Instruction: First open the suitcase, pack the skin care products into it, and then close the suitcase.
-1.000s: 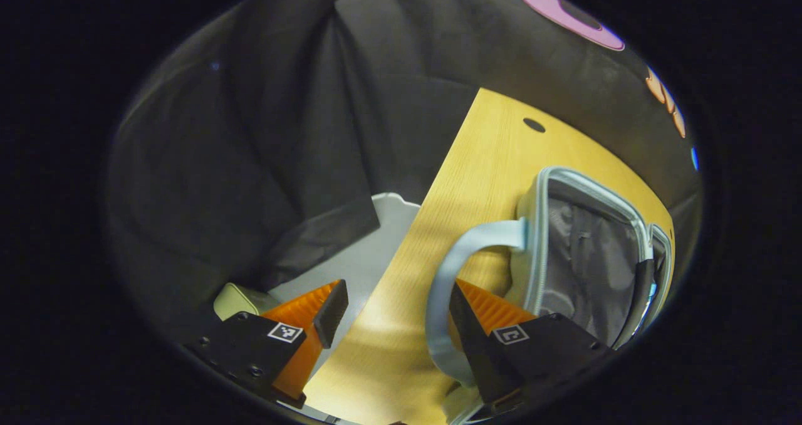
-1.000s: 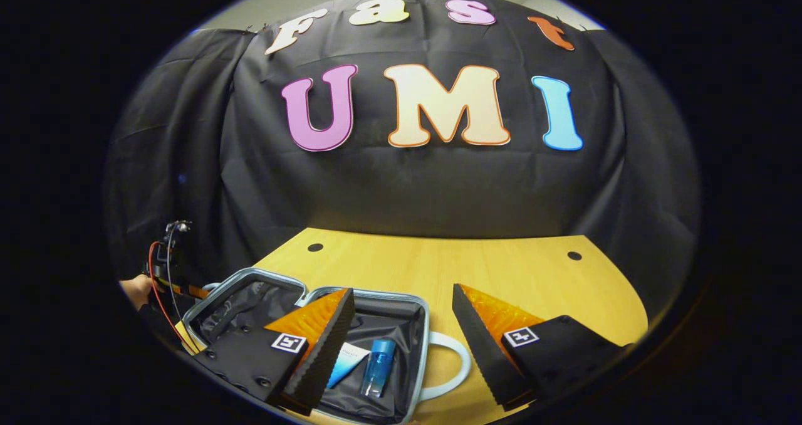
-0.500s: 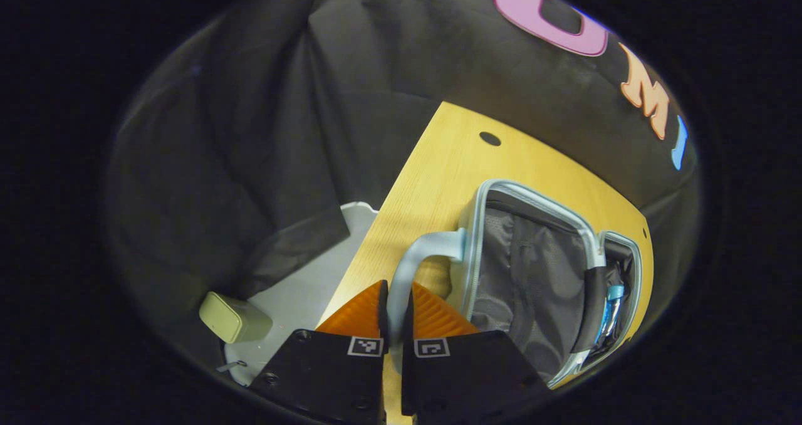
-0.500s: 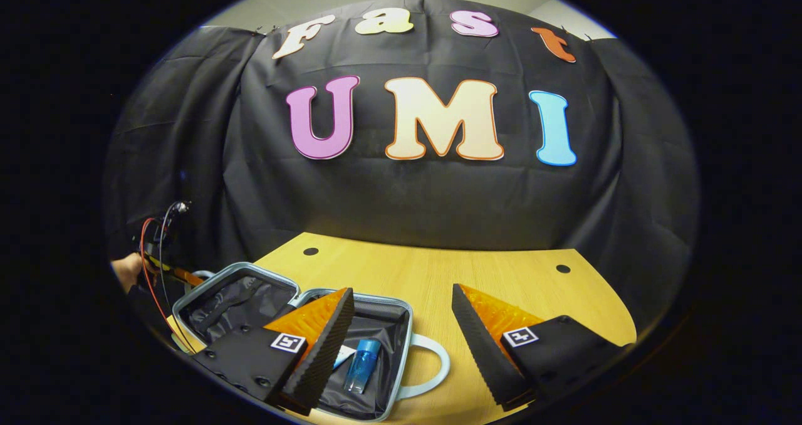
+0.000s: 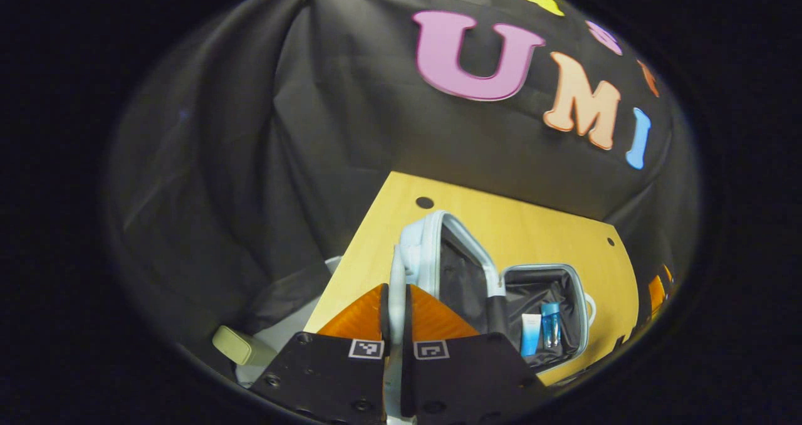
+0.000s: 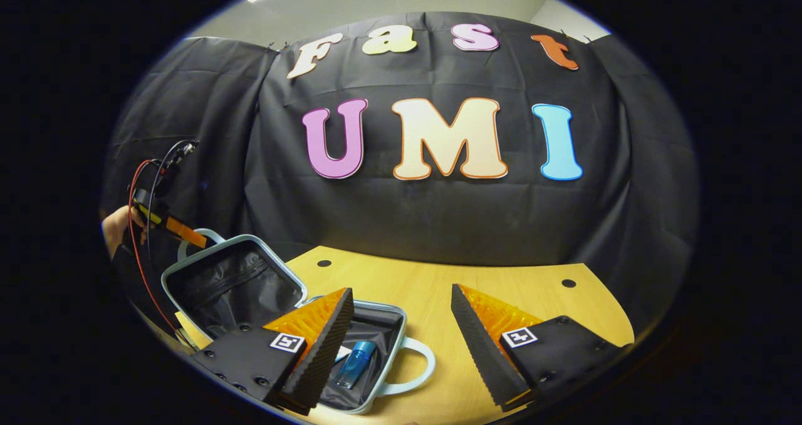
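Left gripper (image 5: 396,312) is pinched on the lid handle (image 5: 397,281), lower centre, with the lid (image 6: 233,281) half raised; right gripper (image 6: 401,343) gapes over the table (image 6: 501,287); bottles (image 5: 544,328) sit in the suitcase base (image 6: 391,321); the thin handle could slip out and the lid flop open.

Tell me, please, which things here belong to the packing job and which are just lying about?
Job:
- suitcase, lid half raised
- lid handle, pinched by the left gripper
- blue bottle and white tube, lying in the case
- right gripper, open above the table

Lying about:
- pale green box, off the table's edge
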{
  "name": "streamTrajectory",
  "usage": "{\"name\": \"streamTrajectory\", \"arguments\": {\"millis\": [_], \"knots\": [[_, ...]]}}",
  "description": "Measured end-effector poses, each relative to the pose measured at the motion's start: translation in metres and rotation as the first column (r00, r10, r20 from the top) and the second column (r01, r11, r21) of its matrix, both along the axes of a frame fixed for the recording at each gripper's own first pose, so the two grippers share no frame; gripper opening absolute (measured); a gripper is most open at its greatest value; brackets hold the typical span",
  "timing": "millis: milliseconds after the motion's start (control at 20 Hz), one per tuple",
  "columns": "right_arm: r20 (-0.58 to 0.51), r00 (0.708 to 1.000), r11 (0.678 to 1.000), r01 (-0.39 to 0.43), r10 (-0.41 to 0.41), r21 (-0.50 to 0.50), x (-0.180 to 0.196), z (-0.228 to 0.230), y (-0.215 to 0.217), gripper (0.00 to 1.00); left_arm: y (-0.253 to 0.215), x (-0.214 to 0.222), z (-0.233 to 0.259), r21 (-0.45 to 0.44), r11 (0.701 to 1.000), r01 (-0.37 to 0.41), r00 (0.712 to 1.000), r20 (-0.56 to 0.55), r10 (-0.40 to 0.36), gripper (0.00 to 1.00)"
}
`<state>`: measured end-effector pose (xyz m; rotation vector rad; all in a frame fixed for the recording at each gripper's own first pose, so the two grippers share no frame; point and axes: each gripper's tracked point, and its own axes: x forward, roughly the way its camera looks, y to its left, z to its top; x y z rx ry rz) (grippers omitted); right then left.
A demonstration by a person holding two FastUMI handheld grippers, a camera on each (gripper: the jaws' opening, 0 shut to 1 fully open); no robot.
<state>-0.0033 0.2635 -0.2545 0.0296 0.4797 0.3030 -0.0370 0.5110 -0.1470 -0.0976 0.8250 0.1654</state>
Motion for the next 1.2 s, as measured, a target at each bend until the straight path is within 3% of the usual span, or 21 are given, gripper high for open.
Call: {"name": "streamTrajectory", "arguments": {"millis": [150, 300, 450, 800, 1000, 1200], "knots": [[0.013, 1.000, 1.000, 0.010, -0.011, 0.018, -0.001, 0.009, -0.021, 0.98, -0.035, 0.010, 0.023, -0.009, 1.000, 0.030, 0.999, 0.031, -0.029, 0.03], [0.024, 0.999, 0.999, 0.023, -0.024, 0.027, -0.003, 0.017, -0.041, 0.98, -0.078, 0.024, 0.041, -0.073, 0.996, 0.059, 0.996, 0.075, -0.053, 0.03], [0.039, 0.999, 0.999, 0.035, -0.036, 0.028, -0.004, 0.022, -0.062, 0.98, -0.133, 0.037, 0.058, -0.126, 0.983, 0.131, 0.985, 0.127, -0.115, 0.03], [0.053, 0.994, 0.995, 0.094, -0.095, 0.033, -0.001, 0.031, -0.112, 0.98, -0.275, 0.065, 0.053, -0.272, 0.911, 0.311, 0.946, 0.184, -0.268, 0.04], [0.052, 0.992, 0.993, 0.118, -0.119, 0.017, -0.002, 0.030, -0.134, 0.98, -0.331, 0.064, 0.029, -0.329, 0.877, 0.350, 0.936, 0.166, -0.312, 0.07], [0.048, 0.989, 0.990, 0.139, -0.138, -0.004, -0.004, 0.029, -0.155, 0.95, -0.372, 0.059, 0.003, -0.367, 0.859, 0.358, 0.934, 0.128, -0.334, 0.04]]}}
